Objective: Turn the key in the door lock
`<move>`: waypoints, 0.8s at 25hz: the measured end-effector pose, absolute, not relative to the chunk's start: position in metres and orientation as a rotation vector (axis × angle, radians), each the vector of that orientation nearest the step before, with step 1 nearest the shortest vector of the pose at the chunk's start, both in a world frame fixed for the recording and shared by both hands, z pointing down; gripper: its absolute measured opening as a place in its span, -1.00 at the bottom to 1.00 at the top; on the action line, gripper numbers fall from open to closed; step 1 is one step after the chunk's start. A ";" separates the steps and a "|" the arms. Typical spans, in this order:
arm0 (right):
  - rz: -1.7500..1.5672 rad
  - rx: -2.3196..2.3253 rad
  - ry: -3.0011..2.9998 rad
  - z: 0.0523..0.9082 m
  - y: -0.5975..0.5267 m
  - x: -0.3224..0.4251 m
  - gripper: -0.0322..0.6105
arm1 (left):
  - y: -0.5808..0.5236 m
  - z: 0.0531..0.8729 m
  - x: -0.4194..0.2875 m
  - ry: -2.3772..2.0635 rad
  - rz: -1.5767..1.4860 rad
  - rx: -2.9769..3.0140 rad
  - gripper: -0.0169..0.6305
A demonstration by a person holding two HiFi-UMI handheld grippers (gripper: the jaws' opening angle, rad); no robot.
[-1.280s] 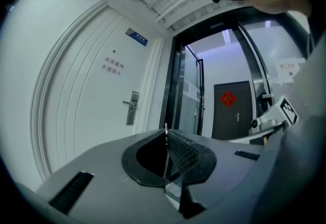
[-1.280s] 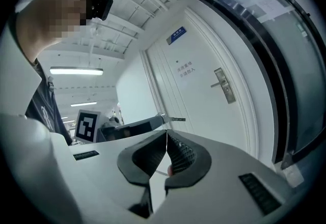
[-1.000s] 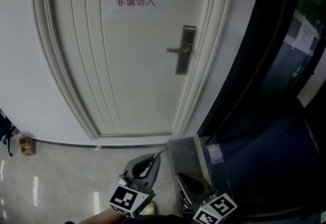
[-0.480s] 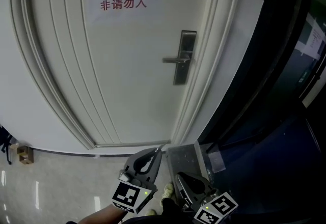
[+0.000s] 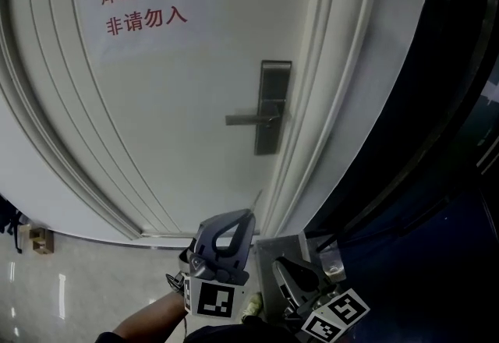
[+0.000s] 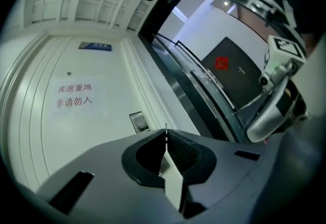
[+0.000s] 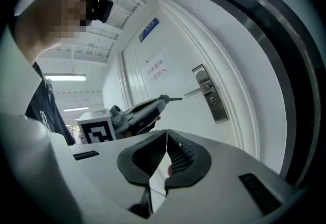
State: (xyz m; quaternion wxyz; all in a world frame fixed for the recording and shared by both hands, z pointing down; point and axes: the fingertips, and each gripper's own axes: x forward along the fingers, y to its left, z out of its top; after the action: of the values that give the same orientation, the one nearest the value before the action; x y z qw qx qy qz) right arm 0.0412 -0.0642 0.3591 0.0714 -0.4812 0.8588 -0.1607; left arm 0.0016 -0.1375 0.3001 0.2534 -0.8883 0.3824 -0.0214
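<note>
A metal lock plate (image 5: 272, 107) with a lever handle (image 5: 249, 120) sits on the right side of the white door (image 5: 179, 100). The plate also shows in the left gripper view (image 6: 137, 121) and the right gripper view (image 7: 210, 93). My left gripper (image 5: 248, 215) is below the lock and well short of it, shut on a thin key (image 5: 258, 199). The key's blade sticks out past the tips (image 7: 175, 99) and points up at the door. My right gripper (image 5: 276, 266) hangs lower and to the right, jaws shut (image 7: 166, 134) with nothing seen between them.
A sign with red characters (image 5: 144, 0) is stuck on the door. A dark glass wall (image 5: 437, 139) runs along the right. A grey metal box (image 5: 282, 246) stands at the foot of the door frame. A small cardboard box (image 5: 37, 240) lies on the floor at left.
The door and lock have grown larger and closer in the head view. My left gripper has risen with the key toward the lock. The right gripper has stayed low.
</note>
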 end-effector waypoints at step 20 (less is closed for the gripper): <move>-0.555 -1.369 2.620 0.378 -0.165 0.114 -0.86 | -0.258 0.319 0.073 1.049 -0.281 -2.116 -0.92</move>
State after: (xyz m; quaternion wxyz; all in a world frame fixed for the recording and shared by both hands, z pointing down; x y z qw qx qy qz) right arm 0.1143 -0.1651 0.3776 0.0669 -0.4543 0.8691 -0.1841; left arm 0.0726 -0.2584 0.3193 0.3726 -0.8256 0.4092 -0.1097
